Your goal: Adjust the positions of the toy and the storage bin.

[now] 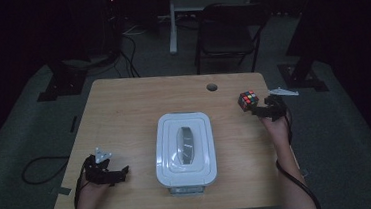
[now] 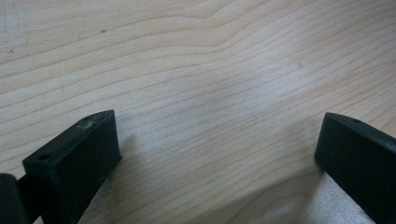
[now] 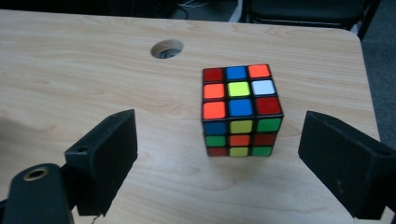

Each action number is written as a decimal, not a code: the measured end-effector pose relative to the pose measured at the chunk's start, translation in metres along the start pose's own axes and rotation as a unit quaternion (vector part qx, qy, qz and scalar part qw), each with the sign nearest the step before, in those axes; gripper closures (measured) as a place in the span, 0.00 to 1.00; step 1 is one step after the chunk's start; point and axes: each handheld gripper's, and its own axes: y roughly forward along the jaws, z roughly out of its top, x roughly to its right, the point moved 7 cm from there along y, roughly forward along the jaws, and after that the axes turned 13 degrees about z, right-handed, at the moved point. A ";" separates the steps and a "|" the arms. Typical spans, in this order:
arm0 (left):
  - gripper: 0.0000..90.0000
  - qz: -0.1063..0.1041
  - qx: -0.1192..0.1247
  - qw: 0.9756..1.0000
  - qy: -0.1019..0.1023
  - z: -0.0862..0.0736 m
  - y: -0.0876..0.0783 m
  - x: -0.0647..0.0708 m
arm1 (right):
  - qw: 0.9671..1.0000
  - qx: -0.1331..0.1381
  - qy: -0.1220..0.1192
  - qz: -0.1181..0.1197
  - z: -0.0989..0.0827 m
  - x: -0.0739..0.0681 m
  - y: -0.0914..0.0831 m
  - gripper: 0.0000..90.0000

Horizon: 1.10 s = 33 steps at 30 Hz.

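the white lidded box (image 1: pixel 185 149) hides its contents; both forearms are cut off at the high view's bottom edge; the dark room's far background is unreadable.

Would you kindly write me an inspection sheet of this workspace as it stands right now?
Surface: light wooden table with a round cable hole.
Job's things: scrambled multicoloured puzzle cube standing near the table's far right; white lidded plastic box with a grey handle at centre, lid on.
Clutter: nothing seen.
Grippers: left gripper open over bare wood; right gripper open, cube just ahead of its jaws, untouched.
Cables: black cable trailing along the right forearm; loose cable on floor at left.
Surroundings: dark room, black chair beyond the table, grey carpet.
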 end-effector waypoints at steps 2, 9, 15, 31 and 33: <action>0.01 0.000 0.000 1.000 0.000 0.000 0.000 0.000 | 1.000 -0.002 0.003 0.002 0.000 0.002 0.002 0.13; 0.01 0.001 0.000 1.000 0.000 0.000 0.000 0.000 | 0.999 -0.030 0.010 -0.019 0.006 0.015 0.026 0.13; 0.01 0.002 0.000 1.000 -0.001 0.000 0.000 0.000 | 0.998 -0.057 0.002 -0.038 0.004 0.022 0.039 0.15; 0.01 0.002 0.000 1.000 -0.001 0.000 0.000 0.000 | 0.995 -0.091 0.030 -0.033 -0.005 0.028 0.063 0.27; 0.01 0.003 0.000 1.000 -0.001 0.000 0.000 0.000 | 0.994 -0.099 0.026 -0.037 -0.008 0.028 0.063 0.35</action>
